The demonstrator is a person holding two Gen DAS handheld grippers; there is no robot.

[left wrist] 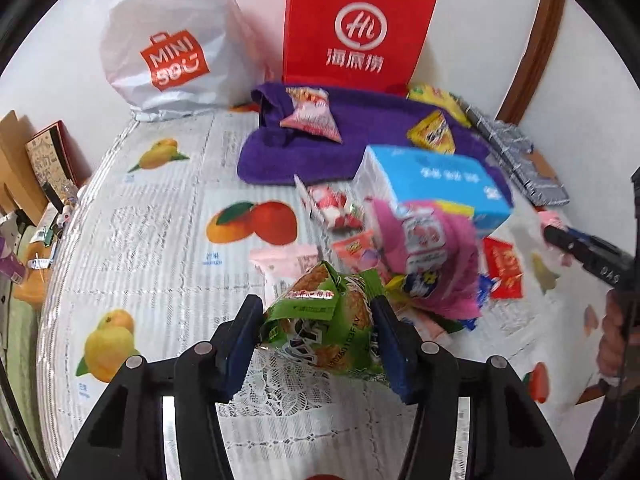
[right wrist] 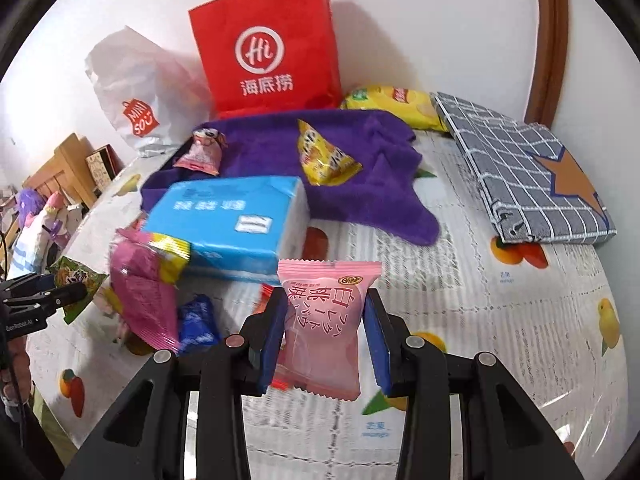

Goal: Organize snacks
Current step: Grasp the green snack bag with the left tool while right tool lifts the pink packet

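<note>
A: Start close in. What has each hand got?

B: The left gripper has its jaws closed on a green snack packet, pinched by its crinkled sides and held just above the worktop. The right gripper has its jaws closed on a pink peach packet, held upright and also off the surface.

A: What could go wrong from here?

B: Both grips are on puffy wrappers, so I'd judge either packet could slide out or twist if swung quickly. The green one is squeezed hard enough that its contents might crack. Just beyond the left jaws lies a loose heap, with a big pink bag leaning on a blue tissue pack; a careless pass could knock it over and scatter the small packets.

A: And further back, the containers?

B: A purple towel is spread behind the tissue pack, apparently lining a shallow tray, though I cannot tell for sure. On it sit a small pink packet and a yellow packet, well apart. Behind stand a red paper bag and a white shopping bag; their contents are hidden. A yellow crisp bag lies beside a grey checked cloth.
</note>
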